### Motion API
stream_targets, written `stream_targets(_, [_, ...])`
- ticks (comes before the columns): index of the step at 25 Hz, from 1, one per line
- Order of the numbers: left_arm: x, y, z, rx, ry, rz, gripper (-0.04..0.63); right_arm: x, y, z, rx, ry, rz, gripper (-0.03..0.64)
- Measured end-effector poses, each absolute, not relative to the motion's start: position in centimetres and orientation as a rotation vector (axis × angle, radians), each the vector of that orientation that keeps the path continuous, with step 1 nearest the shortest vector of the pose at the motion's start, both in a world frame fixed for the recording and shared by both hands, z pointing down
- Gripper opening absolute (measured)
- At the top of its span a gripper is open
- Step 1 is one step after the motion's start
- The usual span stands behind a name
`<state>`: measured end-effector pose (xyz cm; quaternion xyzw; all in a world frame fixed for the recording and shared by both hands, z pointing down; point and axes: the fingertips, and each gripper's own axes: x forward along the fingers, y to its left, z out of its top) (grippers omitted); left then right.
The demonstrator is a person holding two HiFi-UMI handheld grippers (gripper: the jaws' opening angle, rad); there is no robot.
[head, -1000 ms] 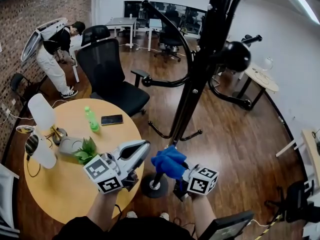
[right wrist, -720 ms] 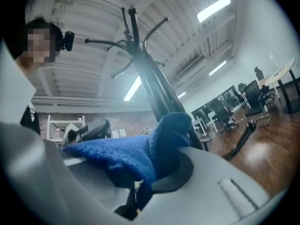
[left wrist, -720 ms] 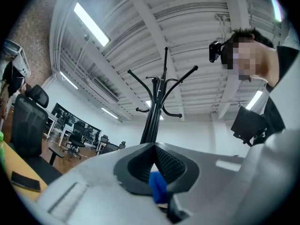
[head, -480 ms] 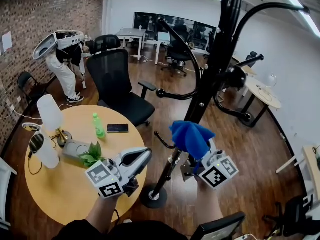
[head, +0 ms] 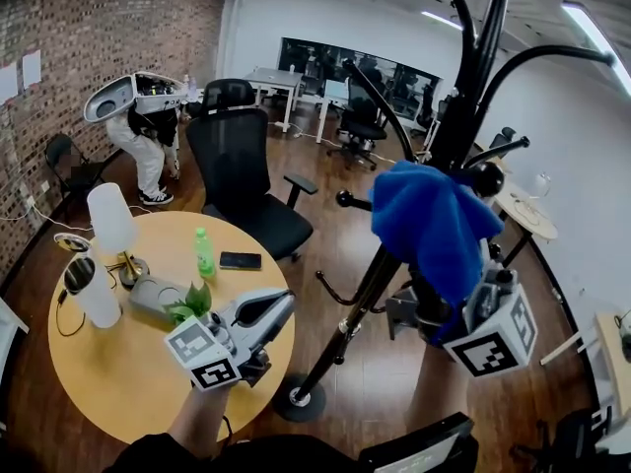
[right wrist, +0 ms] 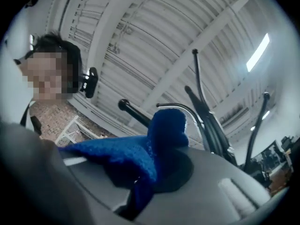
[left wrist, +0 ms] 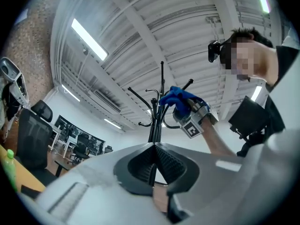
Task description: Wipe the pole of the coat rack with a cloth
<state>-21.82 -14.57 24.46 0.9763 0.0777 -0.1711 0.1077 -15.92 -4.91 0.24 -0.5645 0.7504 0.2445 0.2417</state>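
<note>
The black coat rack's pole slants from its round base on the floor up to the curved hooks. A blue cloth is draped against the pole's upper part, and my right gripper is shut on it from below. In the right gripper view the cloth fills the jaws of that gripper, with the hooks beyond. My left gripper hovers shut and empty over the table edge, left of the pole. In the left gripper view the gripper points up at the rack and the cloth.
A round wooden table at the left holds a lamp, a green bottle, a phone and a small plant. A black office chair stands behind it. A person bends over at the back left.
My right gripper has carried the blue cloth up along the pole, from near the base to the level of the lower hooks. The left gripper has hardly moved.
</note>
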Motion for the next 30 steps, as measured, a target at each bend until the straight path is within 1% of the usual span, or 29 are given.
stream_targets(3, [-22.2, -14.8, 24.0, 2.877, 0.227, -0.524, 0.000, -20.0, -2.3, -1.7, -1.409, 2.103, 0.799, 0.021])
stream_targets(6, [-22.4, -14.9, 24.0, 2.880, 0.232, -0.525, 0.000, -21.0, -1.5, -2.2, -1.413, 2.091, 0.880, 0.021])
stream_targets(9, [-22.3, -14.6, 24.1, 2.879, 0.244, -0.513, 0.000, -18.9, -3.2, -1.1, -1.554, 2.046, 0.863, 0.021])
stream_targets(14, [-21.9, -14.2, 23.8, 2.871, 0.274, -0.507, 0.000, -10.5, -8.4, 3.9, -1.919, 1.894, 0.636, 0.021])
stream_targets(19, [-21.4, -14.1, 25.0, 2.857, 0.288, -0.454, 0.000, -7.2, -8.8, 13.1, -1.996, 1.827, 0.402, 0.021])
stream_targets(22, [-20.6, -14.0, 25.9, 2.840, 0.304, -0.418, 0.000, -7.0, -9.2, 20.5, -2.065, 1.868, 0.220, 0.021])
stream_targets(30, [-18.7, -12.9, 28.3, 2.792, 0.353, -0.325, 0.000, -6.5, -9.1, 38.7, -2.071, 1.900, -0.352, 0.021])
